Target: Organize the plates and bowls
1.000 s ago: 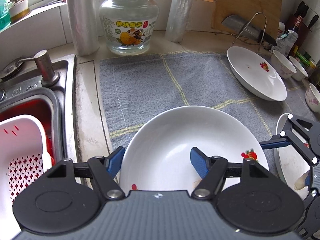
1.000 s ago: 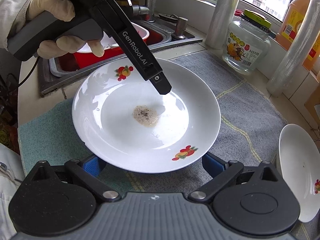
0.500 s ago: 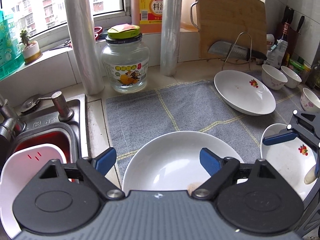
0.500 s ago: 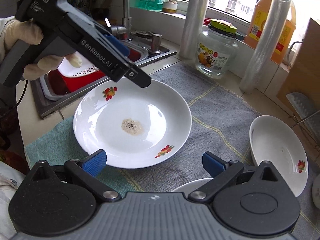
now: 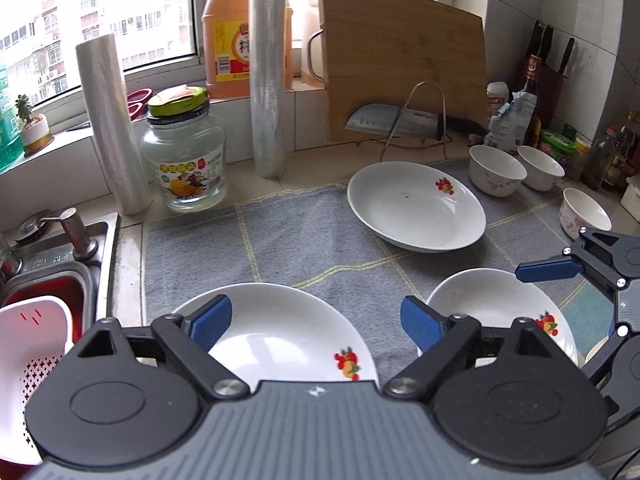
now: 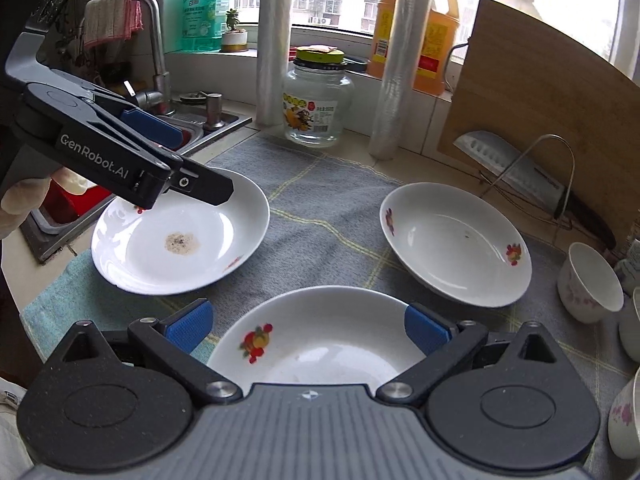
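"GenRobot.AI" in pale letters — on the left tongs' [image 6: 192,160] black arm.

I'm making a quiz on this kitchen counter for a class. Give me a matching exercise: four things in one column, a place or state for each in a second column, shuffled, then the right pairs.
Things
1. cleaver
2. glass jar
3. plate with a brown stain
4. pink cloth

Places or states
A. draped over the faucet
B. nearest the sink
C. resting on a wire rack
D. between two rolls of plastic film

Pairs: 1-C, 2-D, 3-B, 4-A
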Tool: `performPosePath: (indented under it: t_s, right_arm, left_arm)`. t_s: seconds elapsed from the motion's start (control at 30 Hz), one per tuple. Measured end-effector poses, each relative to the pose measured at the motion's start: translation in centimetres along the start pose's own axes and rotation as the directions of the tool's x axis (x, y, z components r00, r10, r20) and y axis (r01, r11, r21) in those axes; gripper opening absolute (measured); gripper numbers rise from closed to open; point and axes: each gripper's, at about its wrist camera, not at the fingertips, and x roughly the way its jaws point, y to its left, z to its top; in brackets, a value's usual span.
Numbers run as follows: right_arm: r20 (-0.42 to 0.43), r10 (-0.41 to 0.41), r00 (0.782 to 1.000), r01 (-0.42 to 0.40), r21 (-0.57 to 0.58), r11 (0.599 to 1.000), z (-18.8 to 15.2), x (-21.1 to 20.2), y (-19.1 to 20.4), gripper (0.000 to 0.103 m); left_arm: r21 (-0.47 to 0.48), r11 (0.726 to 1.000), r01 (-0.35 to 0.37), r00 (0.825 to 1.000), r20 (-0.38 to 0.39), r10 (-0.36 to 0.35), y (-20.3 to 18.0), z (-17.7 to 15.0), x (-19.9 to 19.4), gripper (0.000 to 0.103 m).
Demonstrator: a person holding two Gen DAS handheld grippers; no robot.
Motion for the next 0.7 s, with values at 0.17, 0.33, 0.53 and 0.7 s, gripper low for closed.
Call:
performPosePath:
  t_s: [0.17,0.33,0.53,0.7]
  right_arm:
    - [-0.008,-0.009,1.0,0.009,0.005,1.0,-2.7,-1.7,-1.7,0.103]
    - [-0.018,0.009,1.0,-0.009,0.006,1.0,-5.2,-3.1,-3.5,0.103]
    - [-0.031,0.069,0.997,-0.068,0.021,0.997,-7.7,-4.1,-5.5,0.103]
    - [-0.055,0.116,0.992,-0.117,-0.011,0.993,-9.7,-4.3,-6.0,0.103]
  left_arm:
    - [0.002,1.0,0.02,1.0,-0.017,-0.02,-3.8,-0.3,0.4,0.091]
    - [-0.007,1.0,0.016,0.999,-0.048,-0.017,-6.8,-0.7,1.2,0.091]
    - [-0.02,1.0,-0.011,0.997,-0.074,0.009,-9.3,-0.8,2.1,0.091]
    - [-0.039,0.999,-0.027,0.995,-0.093,0.023,-10.7,-0.9,2.8,0.091]
